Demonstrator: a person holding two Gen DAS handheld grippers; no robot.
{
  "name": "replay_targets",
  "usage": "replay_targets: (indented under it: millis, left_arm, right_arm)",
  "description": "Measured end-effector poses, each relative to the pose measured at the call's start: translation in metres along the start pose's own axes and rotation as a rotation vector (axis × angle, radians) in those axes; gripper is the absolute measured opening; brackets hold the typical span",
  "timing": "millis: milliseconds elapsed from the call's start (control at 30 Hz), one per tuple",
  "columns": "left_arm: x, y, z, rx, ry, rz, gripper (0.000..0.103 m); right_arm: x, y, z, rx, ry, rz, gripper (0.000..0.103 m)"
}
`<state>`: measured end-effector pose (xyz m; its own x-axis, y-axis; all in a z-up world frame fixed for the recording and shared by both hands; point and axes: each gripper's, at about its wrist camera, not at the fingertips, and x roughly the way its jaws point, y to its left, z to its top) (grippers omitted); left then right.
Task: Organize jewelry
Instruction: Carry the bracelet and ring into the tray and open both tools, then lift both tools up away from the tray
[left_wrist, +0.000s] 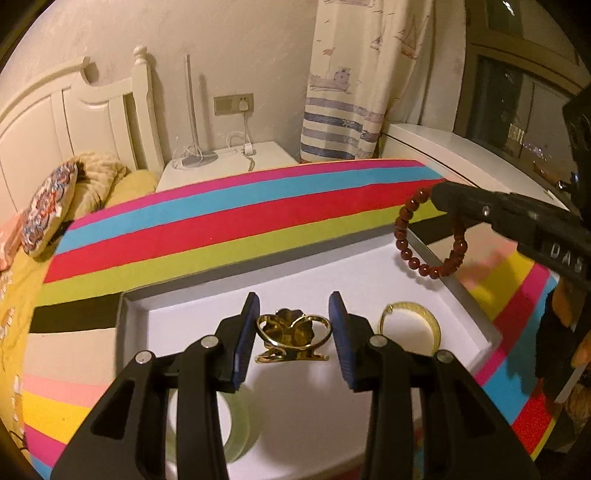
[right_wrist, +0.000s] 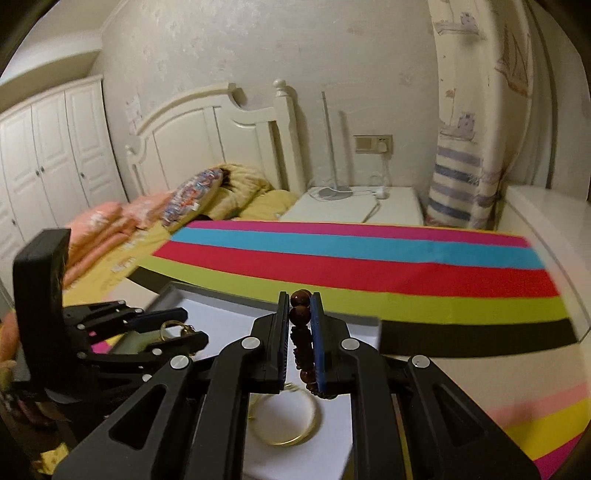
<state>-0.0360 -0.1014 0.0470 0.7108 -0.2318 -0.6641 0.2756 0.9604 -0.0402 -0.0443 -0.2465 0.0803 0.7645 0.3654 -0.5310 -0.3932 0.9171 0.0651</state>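
White tray (left_wrist: 476, 314): on striped cloth (left_wrist: 229, 221) covering the bench, near its front edge.

Gold clip (left_wrist: 291, 338): inside tray, mid-floor, framed by the left hand-held gripper (left_wrist: 293, 339) without contact; jaws spread wide, blue pads (left_wrist: 245, 339) either side, nothing held.

Gold bangle (left_wrist: 412, 326): inside tray, toward its right wall, just beside the clip; seen blurred in the right wrist view (right_wrist: 284, 417) below the right hand-held gripper.

Pale green bangle (left_wrist: 238, 428): tray front, partly hidden beneath left gripper body.

Bead bracelet (left_wrist: 428, 236): dark red-brown, in the air above the tray's far right corner, hanging as a loop from the right hand-held gripper (left_wrist: 439, 197); jaws clamped tight on its beads (right_wrist: 300, 317).

Background: bed with pillow (left_wrist: 50, 210), nightstand (left_wrist: 229, 162), lamp (left_wrist: 194, 155), curtain (left_wrist: 354, 81).
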Motion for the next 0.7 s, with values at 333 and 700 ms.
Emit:
replay_targets:
  millis: [333,700]
  left_arm:
    - [0.021,0.014,-0.02,-0.029,0.086,0.019,0.039]
    - [-0.006,0.026,-0.025,-0.045,0.057,0.034,0.075]
  right_arm:
    - [0.044,0.039,-0.019,-0.109,0.136,0.032,0.014]
    - [0.025,0.043,-0.004,-0.066,0.098,0.044,0.045]
